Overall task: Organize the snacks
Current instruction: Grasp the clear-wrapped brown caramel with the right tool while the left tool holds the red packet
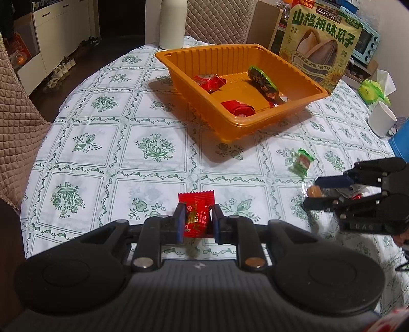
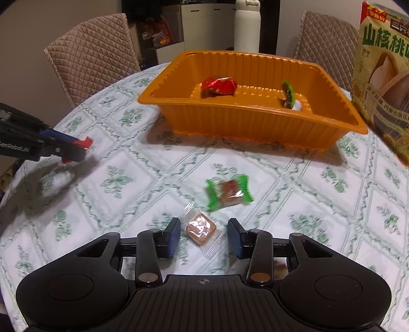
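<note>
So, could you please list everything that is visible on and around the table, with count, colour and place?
orange tray: 1, orange, far middle of table
wrapped snacks in tray: at least 3, two red, one green-edged
green-wrapped candy: 1, on cloth before the tray
clear-wrapped brown candy: 1, on cloth, between right claw fingers
red-wrapped candy: 1, held in left claw
sunflower seed bag: 1, green-yellow, standing beside tray
white bottle: 1, behind tray
white cup: 1, table edge
quilted chairs: 2, beige
tablecloth: white, green floral
left claw: shut on candy
right claw: open
</note>
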The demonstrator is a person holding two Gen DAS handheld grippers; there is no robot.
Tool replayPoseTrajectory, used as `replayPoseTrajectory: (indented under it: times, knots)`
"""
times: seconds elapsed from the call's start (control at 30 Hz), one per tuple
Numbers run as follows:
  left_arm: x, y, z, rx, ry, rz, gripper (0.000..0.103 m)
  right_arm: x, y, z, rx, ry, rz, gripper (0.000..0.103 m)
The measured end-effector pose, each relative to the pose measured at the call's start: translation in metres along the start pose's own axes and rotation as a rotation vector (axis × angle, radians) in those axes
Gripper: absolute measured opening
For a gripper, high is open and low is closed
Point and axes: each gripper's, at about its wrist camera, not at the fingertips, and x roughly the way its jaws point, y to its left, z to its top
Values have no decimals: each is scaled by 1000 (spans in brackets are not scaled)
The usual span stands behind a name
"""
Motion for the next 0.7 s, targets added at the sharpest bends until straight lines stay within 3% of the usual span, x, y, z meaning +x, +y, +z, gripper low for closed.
replayPoseTrajectory:
  times: [0.33, 0.7]
  knots:
    - [0, -1, 0, 0, 3, -2, 19, -1, 21, 0, 58, 13, -5, 42]
    - [-2, -1, -8, 0, 12, -10, 19, -2, 22, -4, -117, 26, 3, 44]
